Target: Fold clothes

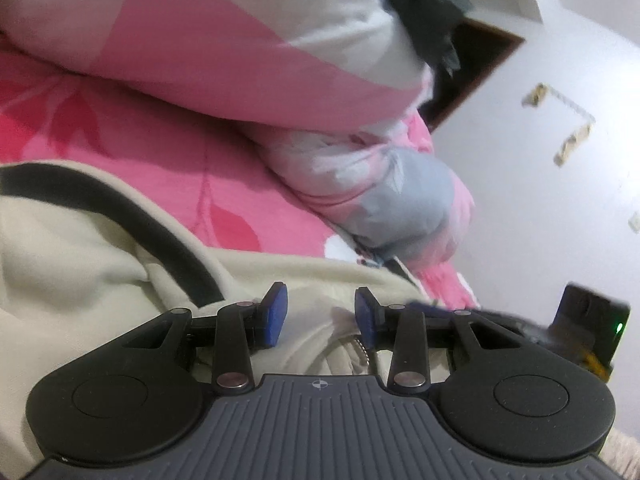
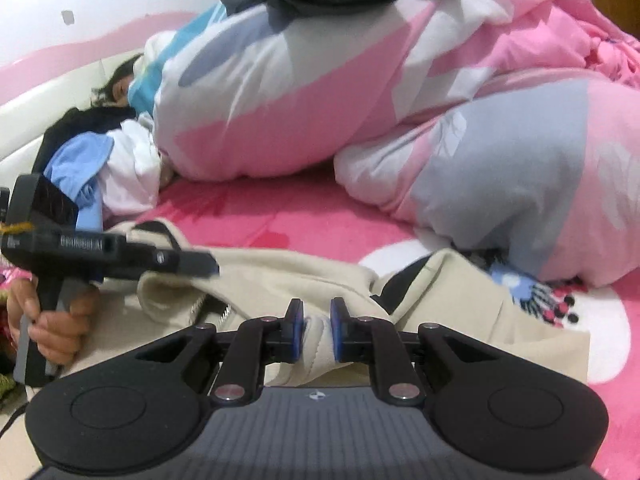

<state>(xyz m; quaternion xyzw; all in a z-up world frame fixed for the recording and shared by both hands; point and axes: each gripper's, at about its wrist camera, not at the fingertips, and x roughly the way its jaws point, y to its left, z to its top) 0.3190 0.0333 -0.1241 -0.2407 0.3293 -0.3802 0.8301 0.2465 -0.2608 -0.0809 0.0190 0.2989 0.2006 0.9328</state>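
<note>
1. Jacket (image 2: pixel 280 276), cream with dark trim and a zip, lies crumpled on the pink bedsheet (image 2: pixel 304 220) at the bed's near edge;
2. right gripper (image 2: pixel 316 330) pinches a fold of it, jaws nearly together;
3. left gripper (image 1: pixel 320 314), jaws spread, hovers over it;
4. duvet (image 2: pixel 360 92) piled behind.

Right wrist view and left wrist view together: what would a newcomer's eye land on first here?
Probably the big pink, white and grey duvet bunched across the back of the pink floral bedsheet. Next, the cream zip-up garment with dark trim spread in front, with the right gripper pinching a fold of it near the zipper. At left, a hand holds the left gripper over the same garment, cloth between its pads.
</note>
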